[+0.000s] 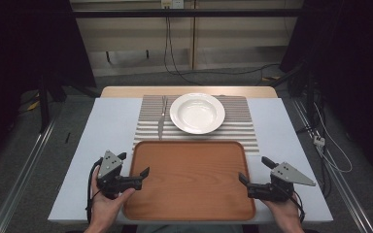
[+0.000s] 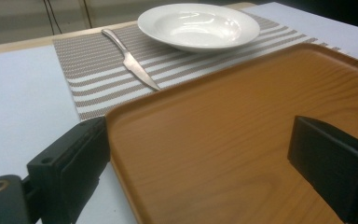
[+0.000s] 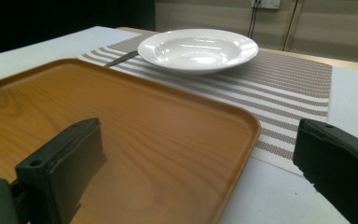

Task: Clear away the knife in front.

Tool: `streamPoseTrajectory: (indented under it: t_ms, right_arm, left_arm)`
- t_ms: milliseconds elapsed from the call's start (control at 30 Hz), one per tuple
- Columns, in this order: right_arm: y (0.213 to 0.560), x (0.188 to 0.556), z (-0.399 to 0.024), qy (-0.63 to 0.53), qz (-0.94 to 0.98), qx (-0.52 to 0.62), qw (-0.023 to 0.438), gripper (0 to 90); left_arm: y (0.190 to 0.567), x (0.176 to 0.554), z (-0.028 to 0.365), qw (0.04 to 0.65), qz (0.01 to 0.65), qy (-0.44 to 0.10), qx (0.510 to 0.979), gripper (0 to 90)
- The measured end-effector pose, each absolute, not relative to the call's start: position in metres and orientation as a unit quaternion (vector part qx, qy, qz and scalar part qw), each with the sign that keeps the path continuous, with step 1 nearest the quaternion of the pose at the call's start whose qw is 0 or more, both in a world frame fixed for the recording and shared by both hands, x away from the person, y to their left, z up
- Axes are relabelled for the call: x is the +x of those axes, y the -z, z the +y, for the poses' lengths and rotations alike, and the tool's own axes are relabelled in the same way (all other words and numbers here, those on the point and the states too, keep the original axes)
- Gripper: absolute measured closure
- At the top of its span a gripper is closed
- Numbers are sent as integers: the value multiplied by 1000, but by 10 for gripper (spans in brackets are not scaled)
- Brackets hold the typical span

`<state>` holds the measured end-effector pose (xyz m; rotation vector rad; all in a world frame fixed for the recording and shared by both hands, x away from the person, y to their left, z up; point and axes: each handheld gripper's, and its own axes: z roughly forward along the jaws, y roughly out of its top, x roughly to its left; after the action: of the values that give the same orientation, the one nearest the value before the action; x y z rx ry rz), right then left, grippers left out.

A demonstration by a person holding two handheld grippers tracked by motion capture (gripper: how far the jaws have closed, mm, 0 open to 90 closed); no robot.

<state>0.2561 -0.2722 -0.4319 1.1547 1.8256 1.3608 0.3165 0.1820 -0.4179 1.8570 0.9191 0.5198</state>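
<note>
**Both hand-held grippers straddle the tray's edges**

A wooden tray (image 1: 189, 182) lies flat on the desk (image 1: 111, 121), close to the near edge and roughly centred between the left and right edges. A person holds a hand-held gripper in each hand at its two sides.

The left hand-held gripper (image 1: 133, 165) sits at the tray's left edge, near the near-left corner. Its jaws stand wide apart: in the left gripper view one jaw is outside the rim over the bare desk and the other hangs over the tray's floor, so the rim runs between them. Neither pad presses on the wood.

The right hand-held gripper (image 1: 254, 170) mirrors it at the tray's right edge. Its jaws are likewise spread, one over the tray and one over the desk outside the rim, with nothing clamped.

Beyond the tray's far edge a striped placemat (image 1: 238, 128) lies on the desk, its near edge just tucked against or under the tray. A white deep plate (image 1: 197, 113) stands on the placemat, toward its far edge. Just left of the plate a knife (image 2: 129, 59) lies on the placemat, apart from the plate, blade toward the tray.
</note>
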Motion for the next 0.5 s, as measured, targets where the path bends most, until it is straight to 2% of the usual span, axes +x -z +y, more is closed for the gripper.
streamPoseTrajectory:
  t_ms: [400,500]
  right_arm:
    - [433,259,-274,-515,682,442,274,14]
    - [434,260,-274,-517,679,447,268,14]
  left_arm:
    - [417,323,178,472,377,-196,772,60]
    - [415,327,175,469,385,-162,778,60]
